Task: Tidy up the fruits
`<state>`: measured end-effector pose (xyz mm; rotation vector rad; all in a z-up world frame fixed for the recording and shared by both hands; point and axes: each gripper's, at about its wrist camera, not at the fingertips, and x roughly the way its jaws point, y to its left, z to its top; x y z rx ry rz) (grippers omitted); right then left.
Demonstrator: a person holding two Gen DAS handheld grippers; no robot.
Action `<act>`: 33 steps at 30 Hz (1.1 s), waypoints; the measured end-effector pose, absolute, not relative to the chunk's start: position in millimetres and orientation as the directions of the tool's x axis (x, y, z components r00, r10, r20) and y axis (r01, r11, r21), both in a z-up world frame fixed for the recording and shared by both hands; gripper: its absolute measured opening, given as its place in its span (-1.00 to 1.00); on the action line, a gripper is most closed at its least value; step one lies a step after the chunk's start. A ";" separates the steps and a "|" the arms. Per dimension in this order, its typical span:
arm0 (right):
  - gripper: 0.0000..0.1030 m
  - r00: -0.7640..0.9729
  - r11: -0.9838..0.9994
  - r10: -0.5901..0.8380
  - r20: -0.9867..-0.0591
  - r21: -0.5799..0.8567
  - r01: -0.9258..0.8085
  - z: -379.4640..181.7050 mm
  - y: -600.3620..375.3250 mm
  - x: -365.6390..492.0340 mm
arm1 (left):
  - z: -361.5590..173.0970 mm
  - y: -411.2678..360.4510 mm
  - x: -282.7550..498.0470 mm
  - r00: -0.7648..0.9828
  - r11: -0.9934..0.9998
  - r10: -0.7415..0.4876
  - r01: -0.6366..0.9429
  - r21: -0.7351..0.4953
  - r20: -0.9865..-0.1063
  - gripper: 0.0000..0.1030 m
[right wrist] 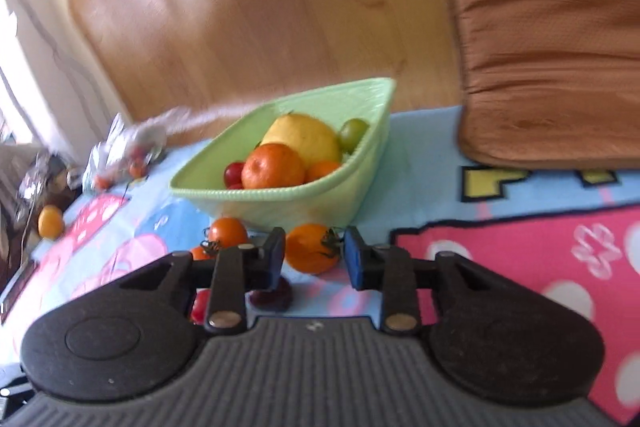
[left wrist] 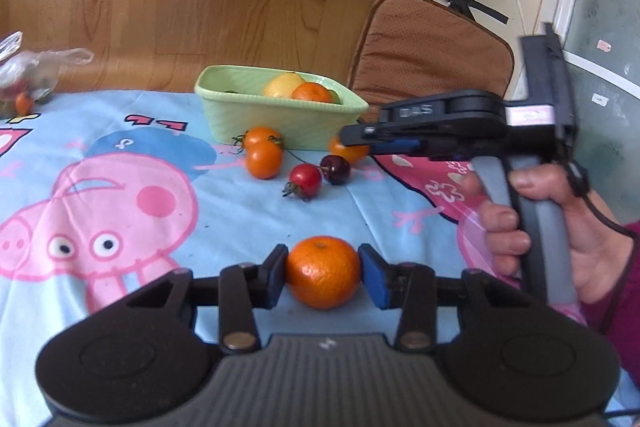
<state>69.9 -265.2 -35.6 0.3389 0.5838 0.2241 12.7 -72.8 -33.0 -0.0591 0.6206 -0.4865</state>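
- The left gripper (left wrist: 323,273) is seen with a mandarin (left wrist: 323,271) between its blue pads (left wrist: 374,277); both pads appear to touch the peel, so the fruit is judged pinched, though it may also be resting on the cloth (left wrist: 240,219) — contact underneath cannot be told.
- The right gripper (right wrist: 314,254) is spread, with an orange tomato (right wrist: 310,247) set between its fingers; a gap shows on the right side, so nothing is held there yet.
- The bowl (left wrist: 280,119) lies straight ahead of the left gripper and somewhat to its left, well apart from it; it lies just beyond the right gripper, which is the nearer of the two.
- The bowl's long axis is seen running left to right in the left view, so its near rim is broad and open to an approach from the front.
- A lemon (right wrist: 306,139), a second mandarin (right wrist: 273,166) and small fruits are already in the bowl — free room appears mostly toward its left end.
- Loose fruit is scattered between the left gripper and the bowl: two tomatoes (left wrist: 263,151), a red one (left wrist: 306,180) and a cherry (left wrist: 336,169). A path over them, not through, is called for.
- The right gripper crosses that path at the right; the left side is more open.
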 end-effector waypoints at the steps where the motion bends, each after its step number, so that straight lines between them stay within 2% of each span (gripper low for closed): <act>1: -0.34 0.820 0.923 0.292 -0.492 0.371 -0.106 -33.6 -266.8 60.5 | -32.8 -69.5 9.4 0.706 0.886 -0.455 0.422 -0.194 -0.543 -0.26; 5: -0.34 0.805 0.899 0.362 -0.470 0.405 -0.168 -26.8 -261.1 9.1 | -27.7 -52.1 -7.0 0.702 0.878 -0.471 0.432 -0.207 -0.534 -0.25; 11: -0.37 0.746 0.880 0.472 -0.469 0.307 -0.363 -30.6 -208.8 -62.5 | -28.6 -28.4 -32.2 0.724 0.891 -0.448 0.412 -0.192 -0.525 -0.25; 13: -0.38 0.747 0.886 0.463 -0.477 0.260 -0.384 -35.6 -191.9 -71.5 | -34.1 -23.6 -35.0 0.718 0.895 -0.441 0.399 -0.201 -0.538 -0.24; 18: -0.34 0.745 0.902 0.432 -0.509 0.230 -0.366 -43.7 -181.0 -67.3 | -39.4 -23.8 -45.8 0.752 0.899 -0.430 0.407 -0.160 -0.500 -0.23; 24: -0.33 0.760 0.914 0.405 -0.508 0.196 -0.356 -45.8 -177.4 -77.7 | -40.9 -9.6 -43.4 0.743 0.883 -0.469 0.396 -0.251 -0.478 -0.23; 33: -0.36 0.771 0.921 0.379 -0.512 0.125 -0.370 -47.9 -168.5 -89.8 | -40.8 -14.2 -46.5 0.750 0.891 -0.454 0.396 -0.223 -0.481 -0.23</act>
